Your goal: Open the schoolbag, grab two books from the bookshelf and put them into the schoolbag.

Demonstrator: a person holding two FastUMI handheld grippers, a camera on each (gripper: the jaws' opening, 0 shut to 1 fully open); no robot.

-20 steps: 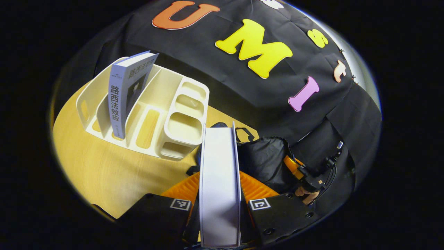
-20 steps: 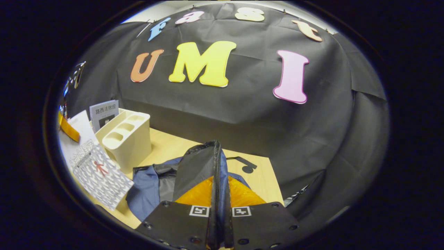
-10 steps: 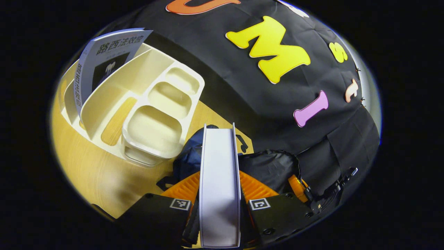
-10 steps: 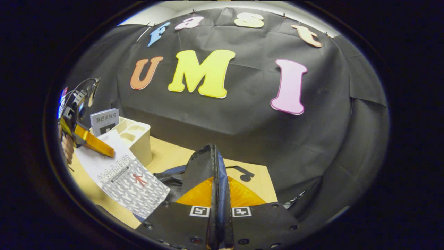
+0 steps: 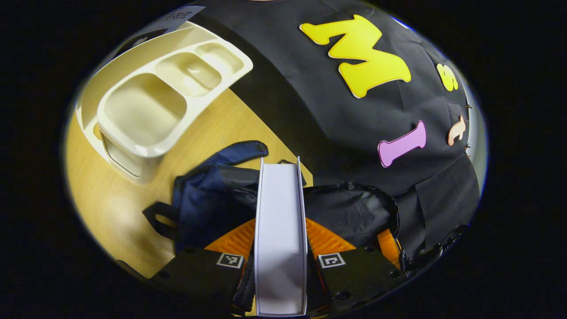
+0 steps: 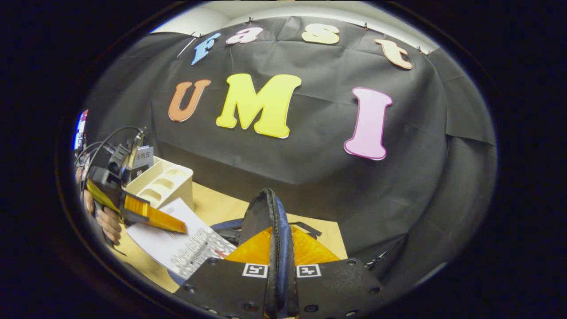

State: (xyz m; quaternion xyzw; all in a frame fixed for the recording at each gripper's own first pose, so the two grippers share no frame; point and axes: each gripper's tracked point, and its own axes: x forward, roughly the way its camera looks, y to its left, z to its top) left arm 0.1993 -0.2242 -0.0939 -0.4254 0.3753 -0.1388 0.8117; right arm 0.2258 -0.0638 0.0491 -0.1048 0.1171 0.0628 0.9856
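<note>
L gripper [image 5: 280, 266]: fingers closed on white book [image 5: 280, 230], both sides pressing it; seen edge-on, bottom centre of left gripper view, running up to mid-frame.
L gripper, other cam: also seen at left edge of right gripper view [image 6: 150, 217], held by a hand [image 6: 106, 221]; book cover [image 6: 186, 250] flat-ish, tilted, patterned end lower centre-left, over the bag's near side.
R gripper [image 6: 280, 283]: closed tight on schoolbag's zip-edged flap [image 6: 272, 230]; flap pinched upright betw. both fingers, bottom centre of right gripper view.
Schoolbag: navy/black [image 5: 208, 199], slumped on tabletop [image 5: 124, 199], centre to lower centre of left gripper view; dark lining opening [image 5: 350, 212] right of the book; strap loop [image 5: 155, 219] at lower left of bag.
Book vs bag: book's far end over the bag fabric; contact w/ bag couldn't be told.
Bookshelf: cream plastic organiser [image 5: 146, 97], upper left of left gripper view, apart from bag; round-cornered cups face the cam.
2nd book: grey-white vol. [image 5: 177, 15] stood in the shelf's far slot, top-left rim of frame; also small at left in right gripper view [image 6: 142, 157], behind the L gripper's cables.
Table: light wood, bare patch betw. shelf and bag.
</note>
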